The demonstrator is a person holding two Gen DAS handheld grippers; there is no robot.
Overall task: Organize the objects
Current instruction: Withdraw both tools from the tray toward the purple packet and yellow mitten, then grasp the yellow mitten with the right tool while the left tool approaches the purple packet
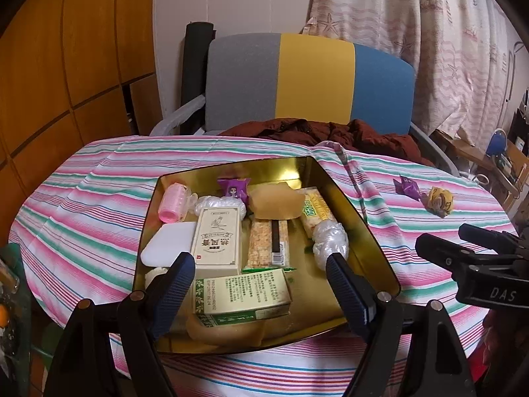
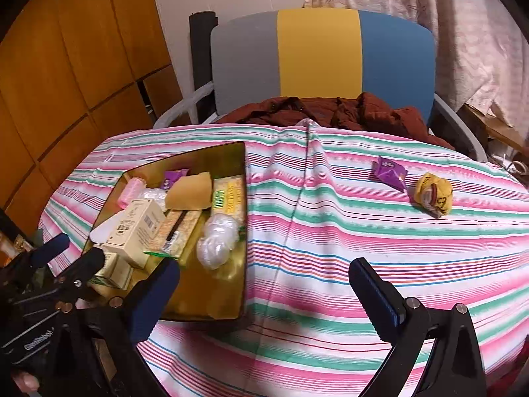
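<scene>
Beside gold tin (image 2: 243, 231), L-view-hidden bare cloth (image 2: 330, 231) under right claw (image 2: 264, 274).

There is one gold tin (image 1: 360, 218), and in it lie two cardboard boxes (image 1: 218, 241), two clear plastic bundles (image 1: 330, 241), one pink roller (image 1: 172, 205) and one purple sachet (image 1: 233, 190). On the worktop (image 2: 330, 231) lie one more purple sachet (image 2: 390, 172) and one yellow wrapper (image 2: 434, 193).
</scene>
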